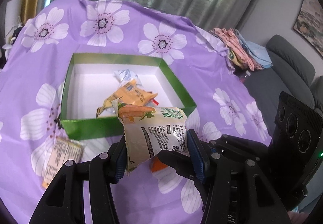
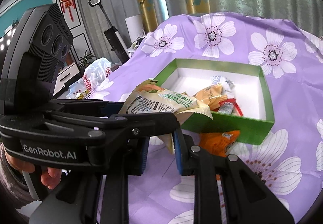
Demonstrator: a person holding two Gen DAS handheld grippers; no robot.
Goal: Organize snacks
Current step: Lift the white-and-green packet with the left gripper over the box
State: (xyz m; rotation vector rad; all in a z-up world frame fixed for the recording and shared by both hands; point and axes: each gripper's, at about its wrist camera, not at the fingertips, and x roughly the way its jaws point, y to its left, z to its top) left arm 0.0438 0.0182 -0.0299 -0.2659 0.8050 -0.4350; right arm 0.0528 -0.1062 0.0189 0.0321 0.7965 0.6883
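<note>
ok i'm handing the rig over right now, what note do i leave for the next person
Left hand-held gripper: shut on the carrot-print packet, held up near the front wall of the green box.
Right hand-held gripper: shut, nothing clearly gripped.
Done: several packets lie in the box.
Left: drop the carrot-print packet in, then box the printed packet and the orange packet, both lying on the purple cloth in front of the box.

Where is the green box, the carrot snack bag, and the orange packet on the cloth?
green box (image 1: pixel 90 129): left wrist view, near outer wall.
carrot snack bag (image 1: pixel 159 135): left wrist view, printed middle.
orange packet (image 2: pixel 218 141): right wrist view, crinkled middle.
</note>
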